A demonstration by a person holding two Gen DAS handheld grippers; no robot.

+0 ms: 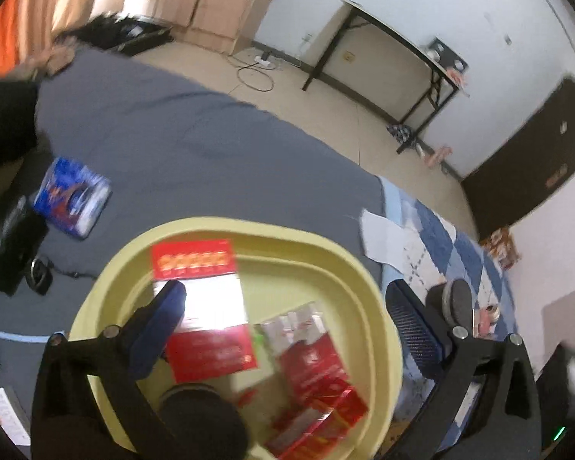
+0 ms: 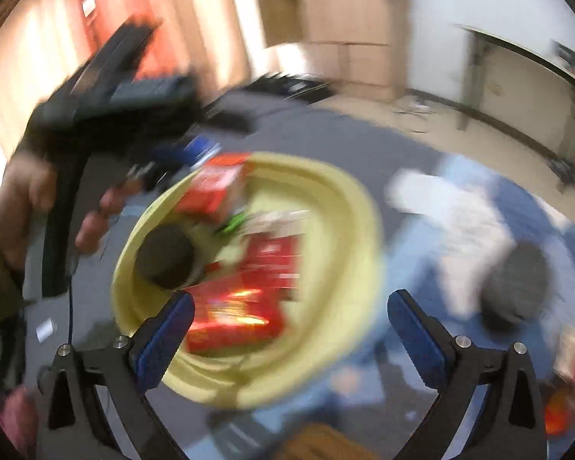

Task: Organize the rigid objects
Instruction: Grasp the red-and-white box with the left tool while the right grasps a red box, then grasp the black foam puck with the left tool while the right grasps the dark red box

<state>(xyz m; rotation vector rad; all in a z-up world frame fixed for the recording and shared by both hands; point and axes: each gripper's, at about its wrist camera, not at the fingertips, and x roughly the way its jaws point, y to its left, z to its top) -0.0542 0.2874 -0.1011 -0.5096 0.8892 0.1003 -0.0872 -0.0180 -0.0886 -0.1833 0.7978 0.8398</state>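
A yellow basin (image 1: 107, 299) sits on a grey-covered bed and holds several red and white boxes (image 1: 207, 306) and a dark round object (image 1: 199, 414). My left gripper (image 1: 287, 299) is open above the basin, its left finger (image 1: 165, 310) over the boxes. A blue packet (image 1: 71, 197) lies on the bed to the left. In the blurred right wrist view, the basin (image 2: 349, 230) holds red boxes (image 2: 241, 314) and the dark round object (image 2: 165, 257). My right gripper (image 2: 291, 314) is open and empty above it. The left gripper's body (image 2: 107, 88) and the hand holding it show at upper left.
A black bag (image 1: 7, 245) and a cable lie on the bed at left. A blue checked quilt (image 1: 452, 253) with white paper (image 1: 383, 237) lies to the right, with a dark round item (image 1: 456, 299) on it. A folding table (image 1: 398, 46) stands by the wall.
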